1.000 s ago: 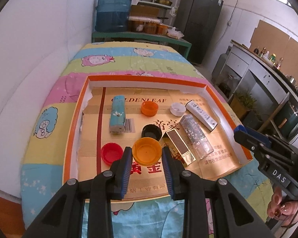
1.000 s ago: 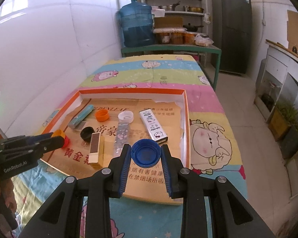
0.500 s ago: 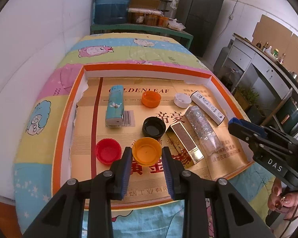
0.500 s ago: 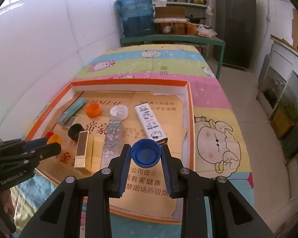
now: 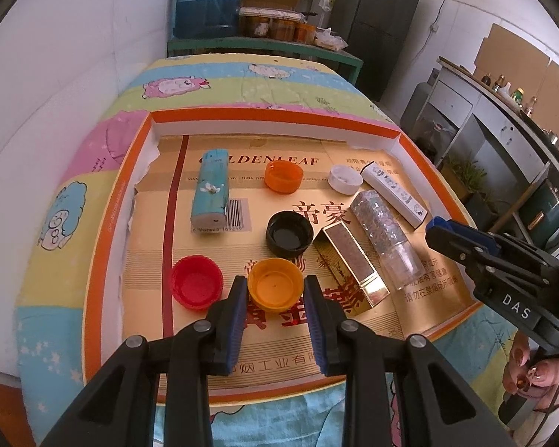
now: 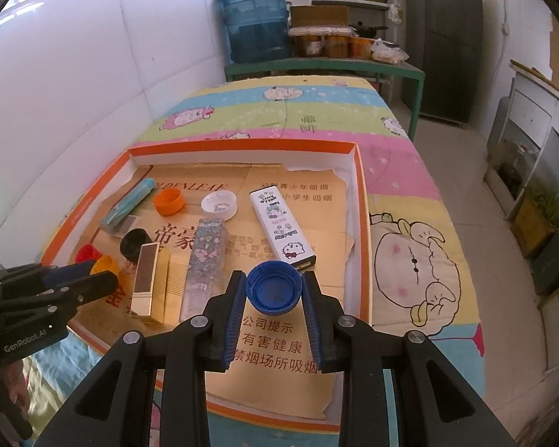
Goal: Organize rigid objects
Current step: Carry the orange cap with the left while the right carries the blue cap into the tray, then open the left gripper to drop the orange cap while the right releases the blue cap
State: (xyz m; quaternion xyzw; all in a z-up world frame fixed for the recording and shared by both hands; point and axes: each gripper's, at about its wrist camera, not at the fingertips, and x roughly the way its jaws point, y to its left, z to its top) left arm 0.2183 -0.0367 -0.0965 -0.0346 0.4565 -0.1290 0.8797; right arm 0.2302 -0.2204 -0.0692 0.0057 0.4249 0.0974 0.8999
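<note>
Left hand-held gripper (image 5: 275,290) nearly closed, blue pads pinching a yellow-orange bottle cap (image 5: 275,284), open side up, low over the near part of the orange-rimmed tray (image 5: 100,246). Right hand-held gripper (image 6: 274,292) likewise narrowed, clamped on a blue bottle cap (image 6: 274,288), mouth up, above the tray's near right area. From the orange cap: red cap (image 5: 196,281) just beside at 9 o'clock, black cap (image 5: 289,234) at 12, gold box (image 5: 354,262) at 3, glitter tube (image 5: 385,238) beyond it; farther off, orange cap (image 5: 283,176) at 12, white cap (image 5: 344,179) at 1, blue patterned case (image 5: 210,190) at 11, white cartoon box (image 6: 281,225) at 12 from the blue cap. Likely risks: thin rim grip letting a cap pop sideways on release; a lowered finger nudging the red cap or gold box, both close by. Flattened gold cardboard lining the tray; tray on a striped cartoon sheet over a table. Beyond, a water jug (image 6: 255,18), shelves with jars, dark refrigerator, tiled floor.
</note>
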